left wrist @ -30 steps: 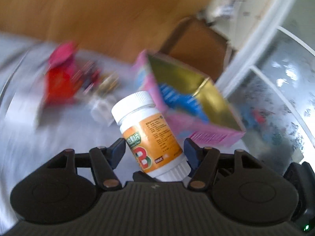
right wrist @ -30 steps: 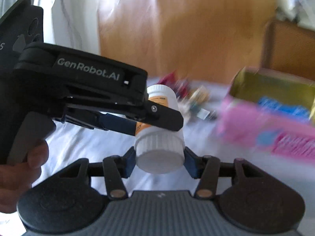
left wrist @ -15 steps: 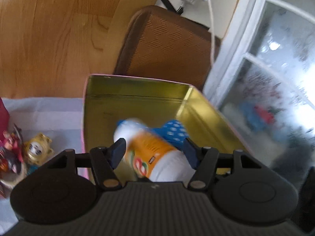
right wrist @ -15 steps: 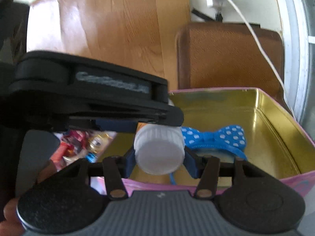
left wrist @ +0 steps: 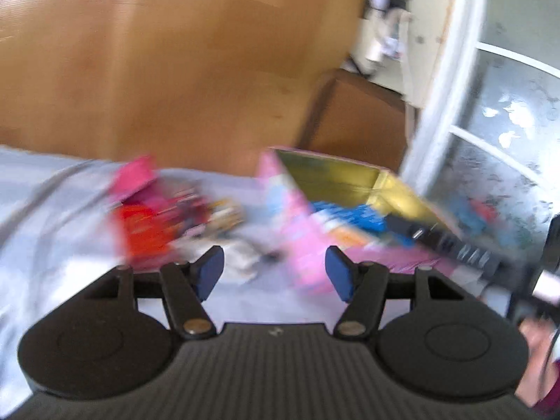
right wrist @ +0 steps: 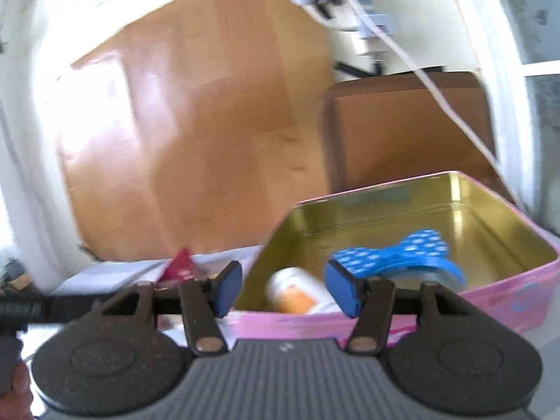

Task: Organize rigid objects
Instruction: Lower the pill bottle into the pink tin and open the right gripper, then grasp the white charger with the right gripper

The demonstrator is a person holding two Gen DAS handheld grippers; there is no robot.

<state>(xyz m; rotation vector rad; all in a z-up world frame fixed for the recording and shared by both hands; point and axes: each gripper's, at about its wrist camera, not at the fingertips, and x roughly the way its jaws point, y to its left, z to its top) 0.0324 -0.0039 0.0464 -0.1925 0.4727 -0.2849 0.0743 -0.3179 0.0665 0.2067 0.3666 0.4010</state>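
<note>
A: Right gripper [right wrist: 282,288] first. State?
B: Jaws apart and opening, blue pads bare, nothing between them. Just past the tips lies the bottle [right wrist: 297,295], white with an orange label, on its side inside the tin [right wrist: 497,281].
A: Touching the pads?
B: No, it sits on the gold floor of the tin, beyond the pads, near the front wall.
A: Anything else in the tin?
B: Blue dotted bow [right wrist: 402,253], to the right of the bottle, further in. Tin is pink outside, gold inside.
A: Left gripper [left wrist: 274,273]?
B: Jaws apart, about half spread, nothing held. Frame is badly blurred.
A: What's ahead of it?
B: Tin [left wrist: 332,171] ahead and to the right, with a blue smear and an orange-white smear inside it, probably the bow and the bottle, can't tell for sure. Ahead to the left a pile of toys [left wrist: 168,210], red and pink, too smeared to name. All on a pale cloth [left wrist: 52,217].
A: Beyond that?
B: Wooden panel [left wrist: 175,70] behind, brown chair back [right wrist: 402,126] behind the tin, and a white cable [right wrist: 437,87] hanging across the chair.
</note>
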